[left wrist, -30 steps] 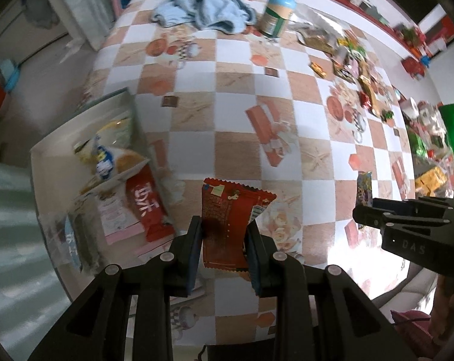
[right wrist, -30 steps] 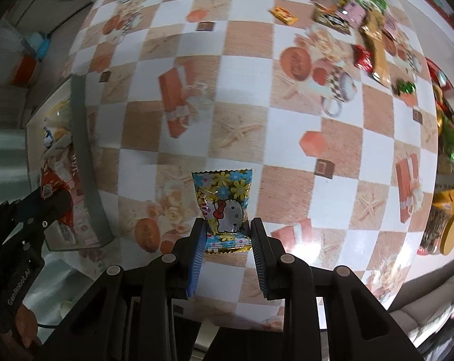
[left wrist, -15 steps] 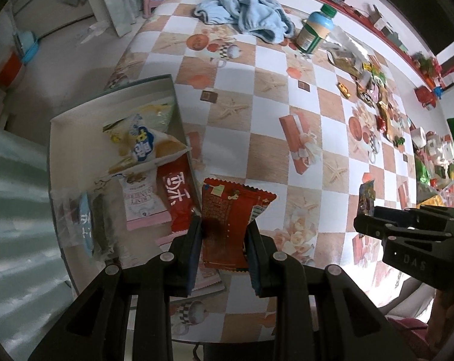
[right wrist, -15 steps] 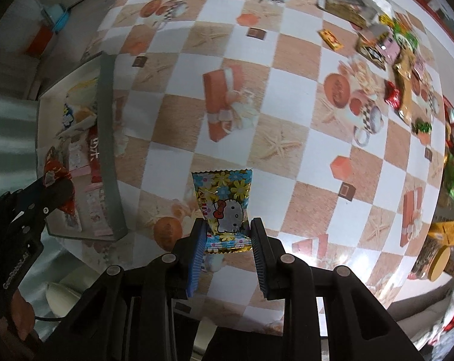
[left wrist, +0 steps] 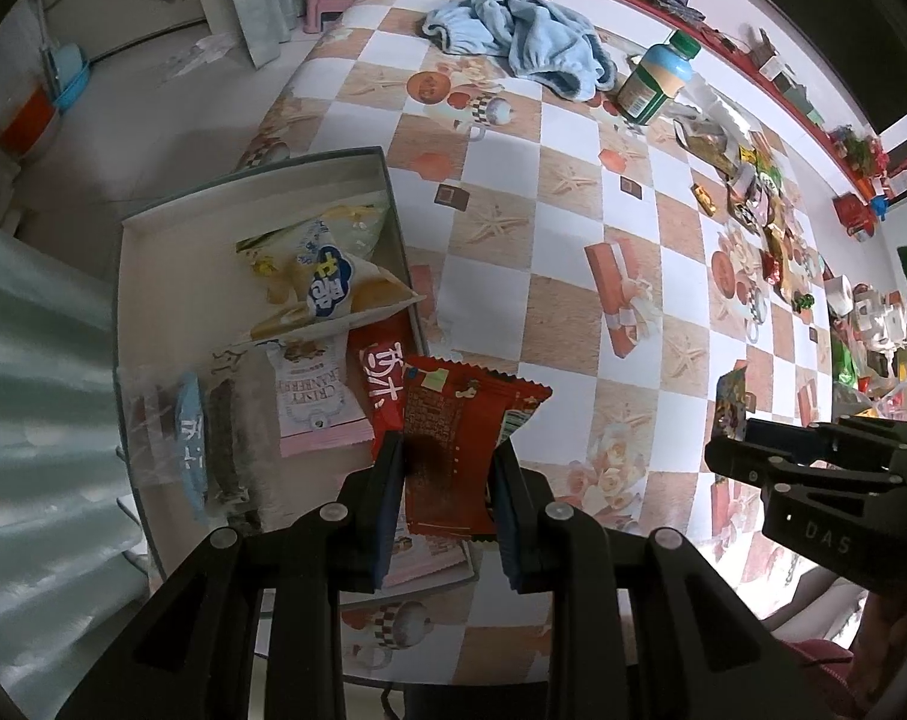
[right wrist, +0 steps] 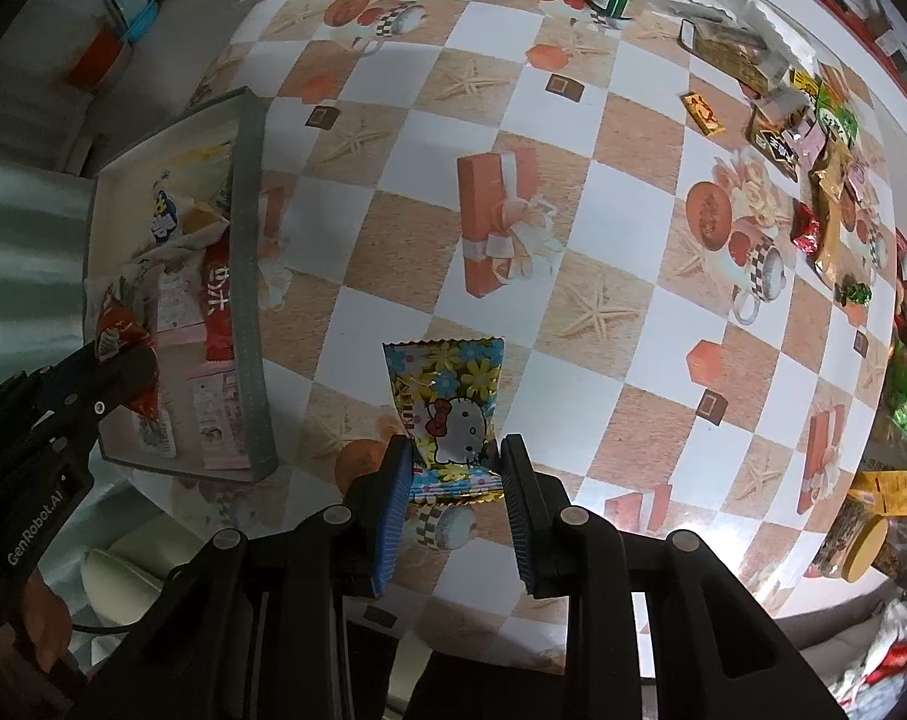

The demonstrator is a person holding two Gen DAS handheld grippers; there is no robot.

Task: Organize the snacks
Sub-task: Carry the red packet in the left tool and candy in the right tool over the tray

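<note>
We hold a snack in each tool above the checkered tablecloth (right wrist: 573,252), both headed, we judge, for the shallow grey box (left wrist: 393,222) that sits at the table's left edge. Our left gripper (left wrist: 447,480) is clamped on a red snack packet (left wrist: 459,438), pinching its lower half so the crimped top stands free; it hangs over the box's near right wall, just above the snacks already lying inside: a white and yellow chip bag (left wrist: 327,294), a red bar wrapper (left wrist: 384,390), a pink cranberry-crisp packet (left wrist: 312,402) and a clear sleeve of dark bars (left wrist: 225,450). Our right gripper (right wrist: 456,468) is closed on a flowered Hello Kitty packet (right wrist: 447,402), held upright over the tablecloth near the table's front edge, to the right of the box and apart from it. We grip both low, likely so that they drop flat when released. Loose snacks (right wrist: 813,138) crowd the table's far right edge, so much sorting appears left.
</note>
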